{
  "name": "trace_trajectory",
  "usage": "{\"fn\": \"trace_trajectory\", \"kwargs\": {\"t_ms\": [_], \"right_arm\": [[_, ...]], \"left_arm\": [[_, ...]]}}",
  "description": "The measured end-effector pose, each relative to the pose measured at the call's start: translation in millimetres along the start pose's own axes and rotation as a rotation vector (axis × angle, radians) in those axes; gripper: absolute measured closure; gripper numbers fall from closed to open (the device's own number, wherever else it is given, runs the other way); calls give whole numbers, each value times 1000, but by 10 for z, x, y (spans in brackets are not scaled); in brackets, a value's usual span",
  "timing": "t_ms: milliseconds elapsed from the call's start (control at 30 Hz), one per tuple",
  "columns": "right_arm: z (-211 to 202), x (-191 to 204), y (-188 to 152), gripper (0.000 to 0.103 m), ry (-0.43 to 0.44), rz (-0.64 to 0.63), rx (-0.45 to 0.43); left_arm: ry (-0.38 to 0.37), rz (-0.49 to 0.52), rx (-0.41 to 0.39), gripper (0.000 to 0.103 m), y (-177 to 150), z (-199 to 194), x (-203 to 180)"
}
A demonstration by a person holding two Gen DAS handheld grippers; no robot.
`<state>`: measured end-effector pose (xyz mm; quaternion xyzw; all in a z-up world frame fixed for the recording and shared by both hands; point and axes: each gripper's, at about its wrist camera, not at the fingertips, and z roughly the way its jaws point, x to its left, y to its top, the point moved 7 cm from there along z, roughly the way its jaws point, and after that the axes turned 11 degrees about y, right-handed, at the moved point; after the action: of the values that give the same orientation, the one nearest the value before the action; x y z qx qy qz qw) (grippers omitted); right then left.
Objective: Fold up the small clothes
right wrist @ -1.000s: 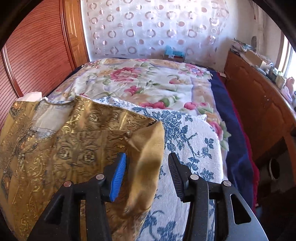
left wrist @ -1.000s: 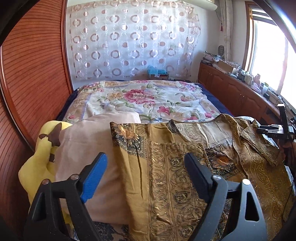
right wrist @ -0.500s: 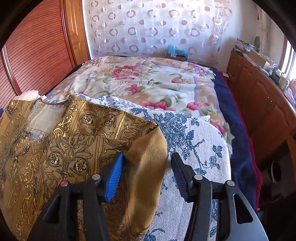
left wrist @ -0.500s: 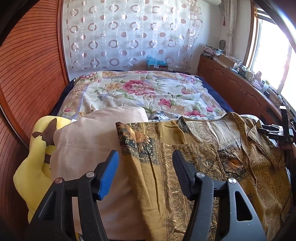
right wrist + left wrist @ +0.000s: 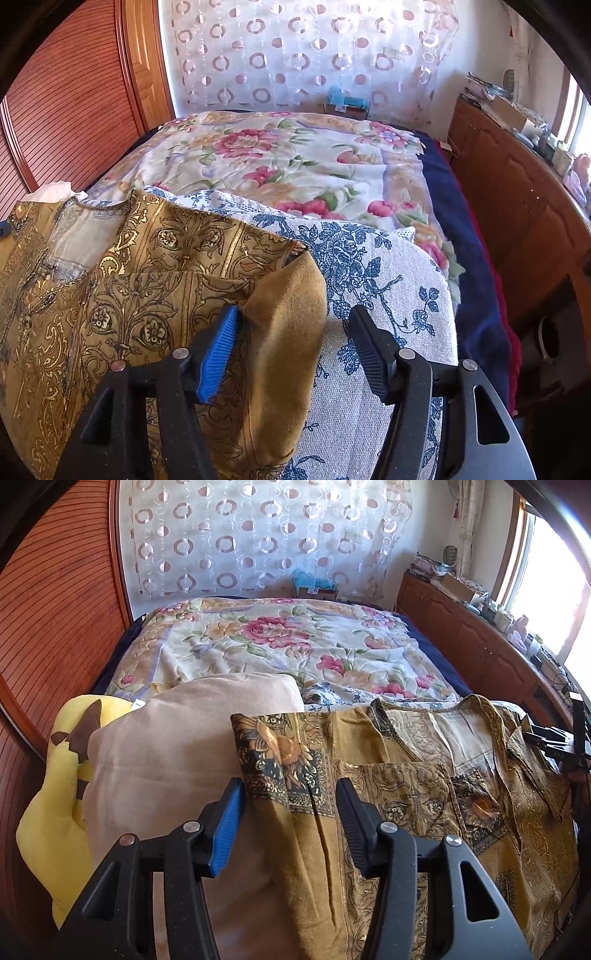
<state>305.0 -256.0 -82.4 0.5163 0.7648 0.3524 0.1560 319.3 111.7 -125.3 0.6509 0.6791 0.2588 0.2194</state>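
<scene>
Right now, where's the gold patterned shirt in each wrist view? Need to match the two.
Left wrist: gold patterned shirt fills the centre and right, its folded sleeve lying between the open left claw fingers.
Right wrist: the shirt fills the left side, its plain folded sleeve between the open right claw fingers.
Shared landmark: the floral bedspread beyond the shirt in both.

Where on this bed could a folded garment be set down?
Free: the far floral bedspread, between curtain and pillows. Also the blue-flowered pillow, right of the shirt. Crowded: the near edge, with shirt, beige pillow, yellow toy.
</scene>
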Motion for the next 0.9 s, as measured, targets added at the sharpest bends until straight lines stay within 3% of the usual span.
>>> {"fn": "trace_trajectory", "kwargs": {"t_ms": [167, 300, 400, 600, 667, 700, 733, 767, 900], "right_arm": [[-2, -7, -1, 37, -2, 0, 1], [0, -23, -2, 35, -7, 0, 2], [-2, -39, -3, 35, -8, 3, 2], [-2, -57, 2, 35, -6, 6, 1], [-16, -31, 11, 55, 18, -4, -9], [-22, 3, 13, 78, 37, -19, -9], [-22, 45, 12, 91, 52, -37, 1], [-23, 75, 6, 97, 65, -45, 13], [-131, 135, 35, 99, 63, -70, 14]], "left_arm": [[-15, -6, 5, 51, 15, 22, -22], [1, 3, -15, 77, 31, -11, -20], [7, 6, -38, 90, 56, -61, -35], [-11, 46, -89, 97, 76, -259, -195], [-34, 54, -106, 97, 74, -367, -274], [-43, 55, -114, 97, 75, -415, -297], [-54, 57, -124, 97, 71, -469, -331], [-67, 61, -133, 98, 58, -530, -371], [-100, 76, -170, 98, 8, -774, -501]]}}
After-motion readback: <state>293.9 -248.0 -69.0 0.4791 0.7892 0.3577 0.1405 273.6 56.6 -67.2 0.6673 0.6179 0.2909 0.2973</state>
